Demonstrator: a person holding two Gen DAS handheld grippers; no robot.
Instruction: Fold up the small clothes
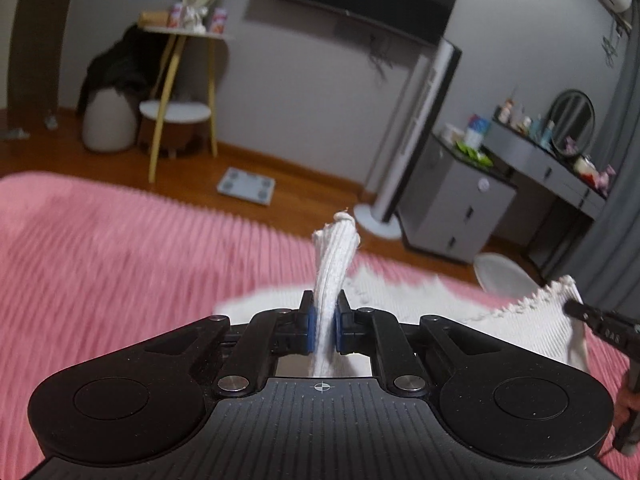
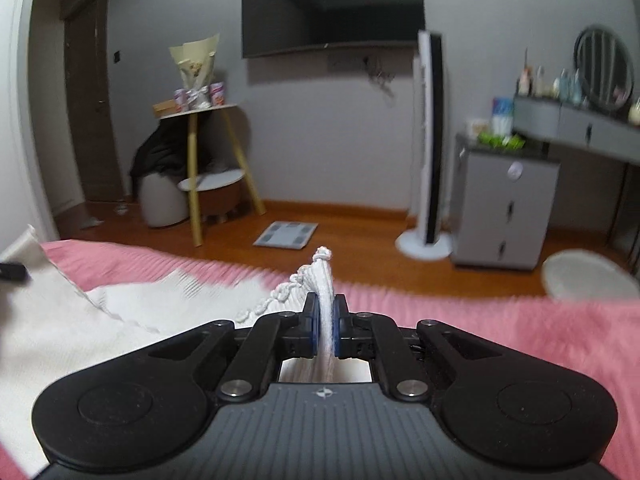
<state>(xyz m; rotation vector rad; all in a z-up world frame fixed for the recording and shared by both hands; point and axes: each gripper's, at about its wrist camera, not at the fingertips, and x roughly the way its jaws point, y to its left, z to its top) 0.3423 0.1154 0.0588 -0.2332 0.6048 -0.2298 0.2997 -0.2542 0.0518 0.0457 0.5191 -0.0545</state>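
Note:
A small white ribbed knit garment (image 1: pixel 400 288) with a scalloped edge lies on the pink ribbed bedspread (image 1: pixel 120 248). My left gripper (image 1: pixel 324 320) is shut on a bunched corner of it, which sticks up between the pads. My right gripper (image 2: pixel 326 320) is shut on another corner of the garment (image 2: pixel 168 300), whose cloth spreads to the left over the bedspread (image 2: pixel 520 328). The right gripper's finger (image 1: pixel 596 320) shows at the right edge of the left wrist view, holding the raised corner. The left gripper's finger (image 2: pixel 12 271) shows at the far left of the right wrist view.
Beyond the bed's edge is a wooden floor with a bathroom scale (image 2: pixel 286 235), a tower fan (image 2: pixel 430 140), a grey cabinet (image 2: pixel 504 208), a vanity desk and a yellow-legged side table (image 2: pixel 208 168). A white round stool (image 2: pixel 588 276) stands close to the bed.

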